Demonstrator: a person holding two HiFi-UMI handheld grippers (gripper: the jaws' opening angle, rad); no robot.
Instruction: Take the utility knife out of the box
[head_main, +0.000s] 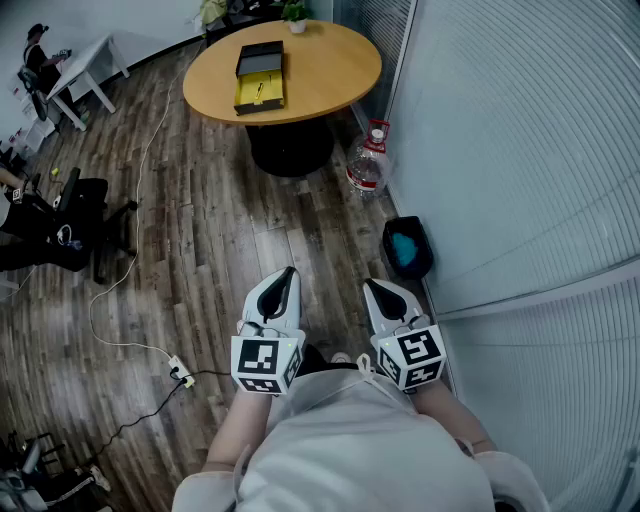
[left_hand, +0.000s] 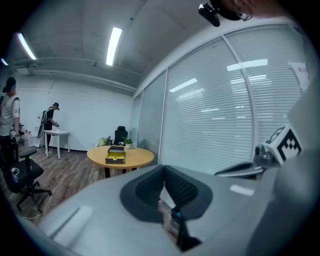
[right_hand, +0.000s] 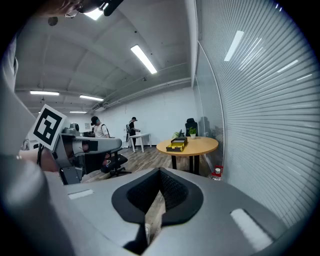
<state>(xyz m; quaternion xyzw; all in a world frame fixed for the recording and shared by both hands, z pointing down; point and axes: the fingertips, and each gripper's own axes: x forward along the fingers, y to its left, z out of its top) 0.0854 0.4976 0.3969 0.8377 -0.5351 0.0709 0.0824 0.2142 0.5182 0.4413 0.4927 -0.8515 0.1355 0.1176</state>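
Box (head_main: 260, 78) near table (head_main: 330, 70) edge, open floor (head_main: 220, 230), left gripper (head_main: 289, 272) and right gripper (head_main: 371, 285) fingers together.

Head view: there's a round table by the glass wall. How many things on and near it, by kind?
Open box: 1
Utility knife in it: 1
Potted plant: 1
Water bottle: 1
Black bin: 1
Total: 5

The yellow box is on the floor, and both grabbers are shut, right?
Not quite. The yellow box sits on the round table, not on the floor; the head view shows it. The rest is right: the left gripper and the right gripper are both shut.
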